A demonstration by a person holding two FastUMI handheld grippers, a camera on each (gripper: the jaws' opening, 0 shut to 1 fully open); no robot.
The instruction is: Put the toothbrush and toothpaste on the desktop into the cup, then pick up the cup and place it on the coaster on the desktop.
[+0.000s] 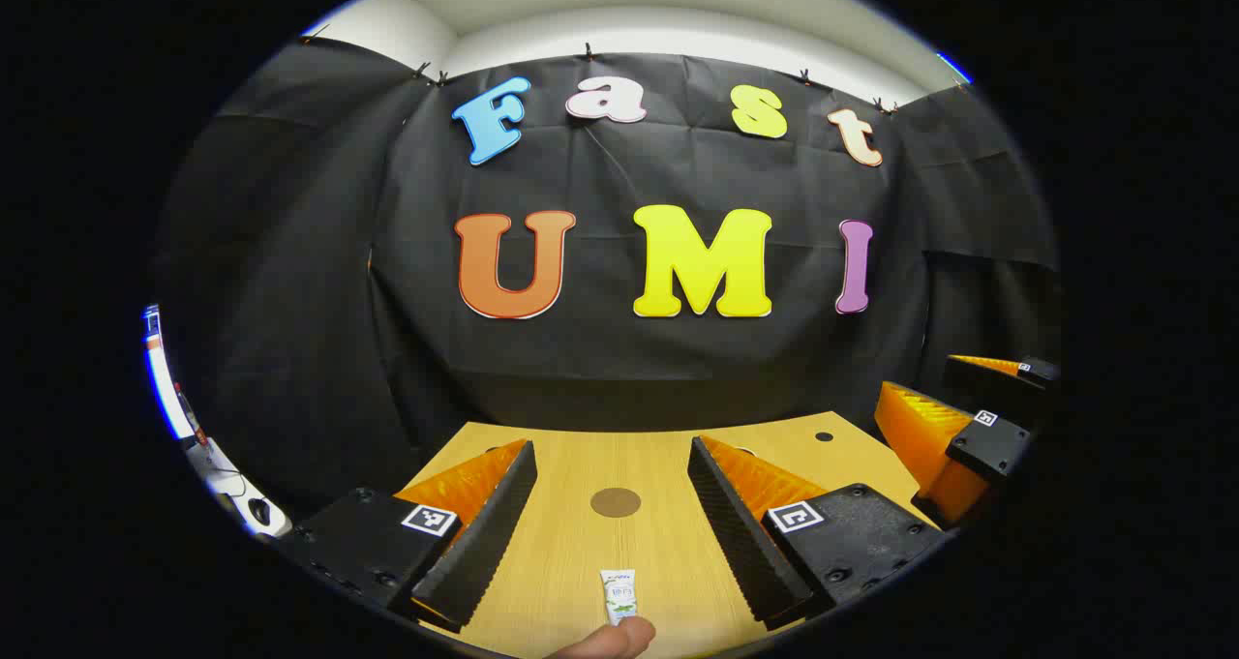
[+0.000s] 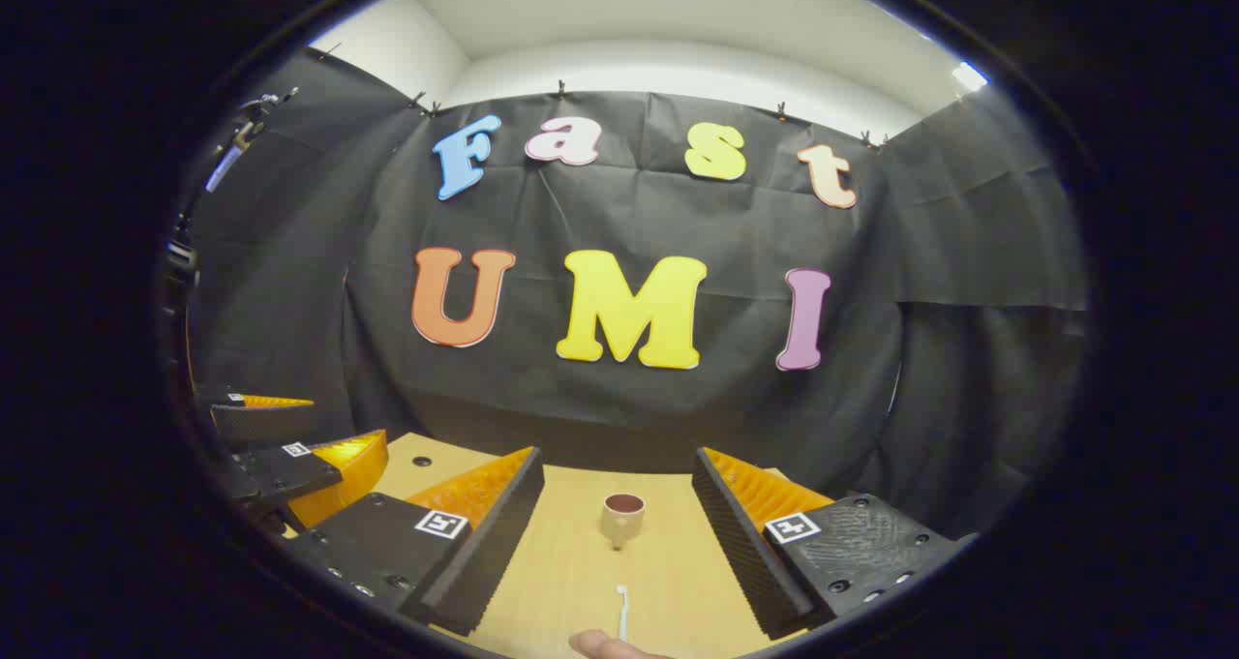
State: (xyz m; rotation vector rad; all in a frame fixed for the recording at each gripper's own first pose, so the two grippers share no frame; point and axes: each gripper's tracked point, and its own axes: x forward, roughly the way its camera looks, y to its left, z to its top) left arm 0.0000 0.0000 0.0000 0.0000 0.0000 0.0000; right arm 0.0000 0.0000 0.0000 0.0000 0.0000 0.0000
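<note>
Left gripper view showed the left gripper [image 1: 612, 519] held above the light wooden desktop [image 1: 668, 465] with its two fingers spread wide apart and nothing between them. Between those fingers, farther off on the wood, lay the flat round brown coaster [image 1: 616, 502]. Nearer, at the bottom of that view, the small white toothpaste tube with green print [image 1: 619, 596] lay on the desktop, its near end touching a fingertip [image 1: 610, 640] at the lower edge. At the right edge of that view the right gripper [image 1: 953, 427] showed beside the desk's corner.

Right gripper view showed the right gripper [image 2: 617, 519] with its fingers likewise standing apart and grasping nothing. Between them the small beige cup with a dark red inside [image 2: 621, 518] stood upright on the desktop. Nearer than the cup lay the thin white toothbrush [image 2: 621, 613], its near end by a fingertip [image 2: 600, 645]. The left gripper [image 2: 300, 446] showed at the left edge.
</note>
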